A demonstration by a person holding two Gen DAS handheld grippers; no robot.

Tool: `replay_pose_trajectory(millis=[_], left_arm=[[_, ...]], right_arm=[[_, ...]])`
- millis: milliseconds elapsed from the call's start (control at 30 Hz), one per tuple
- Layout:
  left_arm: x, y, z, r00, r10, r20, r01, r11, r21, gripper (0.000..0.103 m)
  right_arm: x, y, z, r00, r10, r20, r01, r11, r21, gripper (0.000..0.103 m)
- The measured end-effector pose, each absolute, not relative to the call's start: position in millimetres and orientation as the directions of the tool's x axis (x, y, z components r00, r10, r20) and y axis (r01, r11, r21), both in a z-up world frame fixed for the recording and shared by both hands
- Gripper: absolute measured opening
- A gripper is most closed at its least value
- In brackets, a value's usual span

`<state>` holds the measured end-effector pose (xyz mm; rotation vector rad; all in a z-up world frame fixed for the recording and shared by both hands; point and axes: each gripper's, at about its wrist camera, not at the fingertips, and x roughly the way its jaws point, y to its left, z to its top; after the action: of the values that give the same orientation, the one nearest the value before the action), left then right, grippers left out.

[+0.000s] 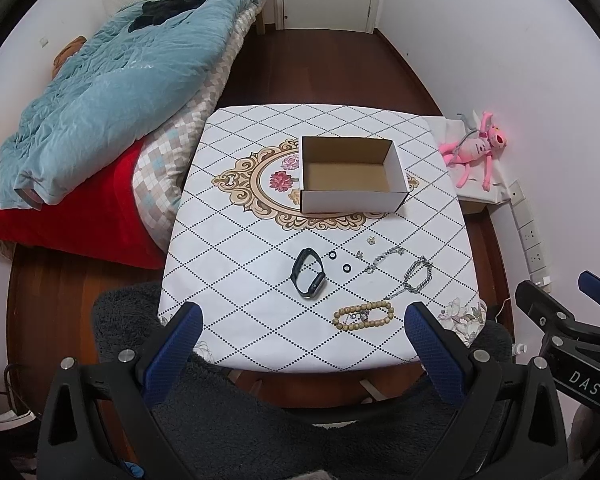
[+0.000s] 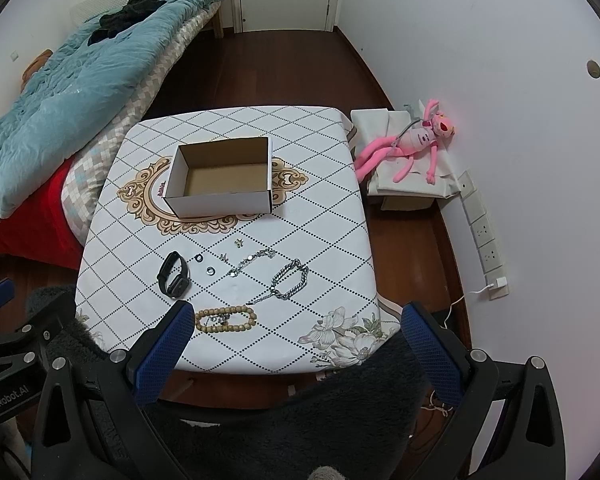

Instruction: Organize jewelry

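An empty open cardboard box stands mid-table. In front of it lie a black watch, two small black rings, small earrings, a thin silver chain, a chunky silver bracelet and a wooden bead bracelet. My left gripper and right gripper are open and empty, held above the table's near edge.
The table has a diamond-pattern cloth. A bed with a blue quilt is on the left. A pink plush toy lies on a low stand at right. A dark fuzzy chair is below the grippers.
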<state>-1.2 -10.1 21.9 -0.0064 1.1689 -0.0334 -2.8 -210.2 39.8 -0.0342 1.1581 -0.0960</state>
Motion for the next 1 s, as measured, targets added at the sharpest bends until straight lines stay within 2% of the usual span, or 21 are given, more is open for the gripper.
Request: replay_pose_trajectory(millis=[800,1000], left_arm=[[-2,-12,28,0.396,-0.041,-0.918,0.027,0.999,-0.033,0.103],[13,-6,9,0.409,0.013,-0.912,0.001,1.0,0.014,0.103]], right_arm=[[-2,-212,47,0.412,-0.097,-0.906,0.065,0.995,-0.076,0.103],[10,-217,24,0.375,-0.083,-0.923,0.096,0.994,-0.05,0.103]])
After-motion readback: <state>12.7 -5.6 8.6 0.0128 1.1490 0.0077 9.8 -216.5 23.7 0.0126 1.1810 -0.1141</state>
